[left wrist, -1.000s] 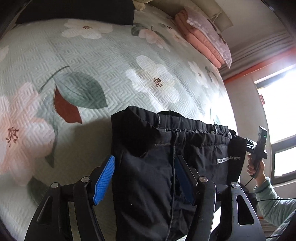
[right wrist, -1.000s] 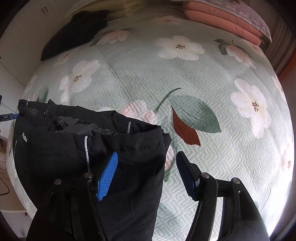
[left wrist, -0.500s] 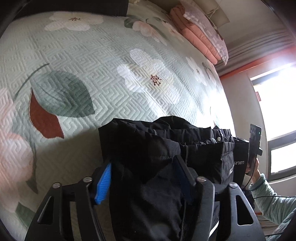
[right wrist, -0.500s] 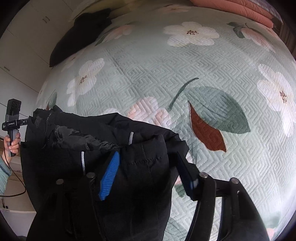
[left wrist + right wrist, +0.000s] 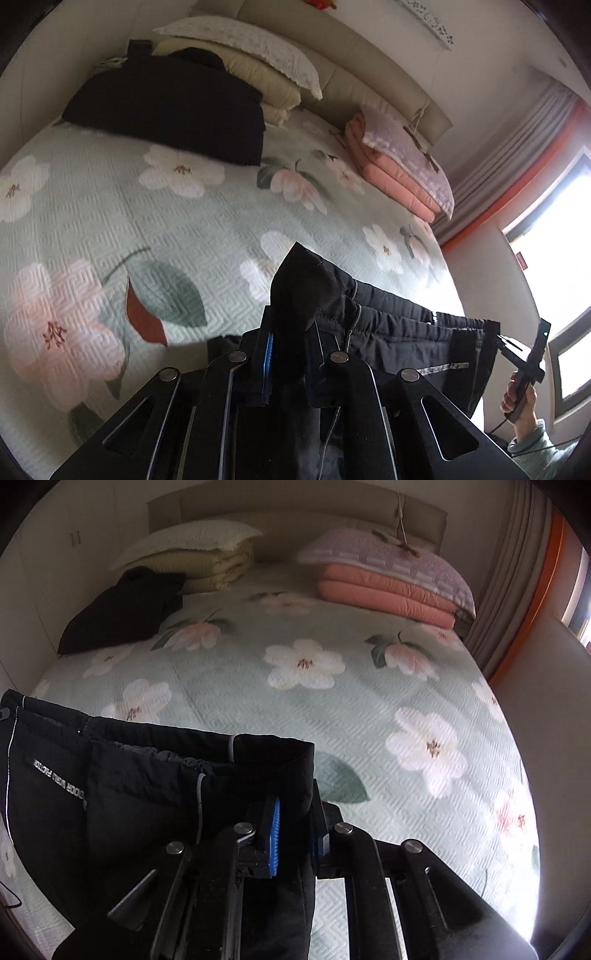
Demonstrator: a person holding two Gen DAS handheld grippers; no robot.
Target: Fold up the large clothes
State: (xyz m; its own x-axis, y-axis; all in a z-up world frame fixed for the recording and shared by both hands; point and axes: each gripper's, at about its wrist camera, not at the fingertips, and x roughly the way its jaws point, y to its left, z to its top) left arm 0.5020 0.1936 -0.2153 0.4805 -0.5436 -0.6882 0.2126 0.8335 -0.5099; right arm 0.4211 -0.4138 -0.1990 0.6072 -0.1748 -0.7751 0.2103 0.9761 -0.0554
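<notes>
Trousers (image 5: 399, 332) hang stretched by the waistband over the bed's (image 5: 369, 716) near edge; my left gripper (image 5: 288, 354) and right gripper (image 5: 295, 827) each pinch a waistband corner. I see bare quilt ahead, up to the blankets (image 5: 391, 587) by the headboard.

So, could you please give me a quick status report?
Left gripper and right gripper shut on black padded trousers, waistband stretched between. Floral bedspread ahead; folded black garment by pillows.
</notes>
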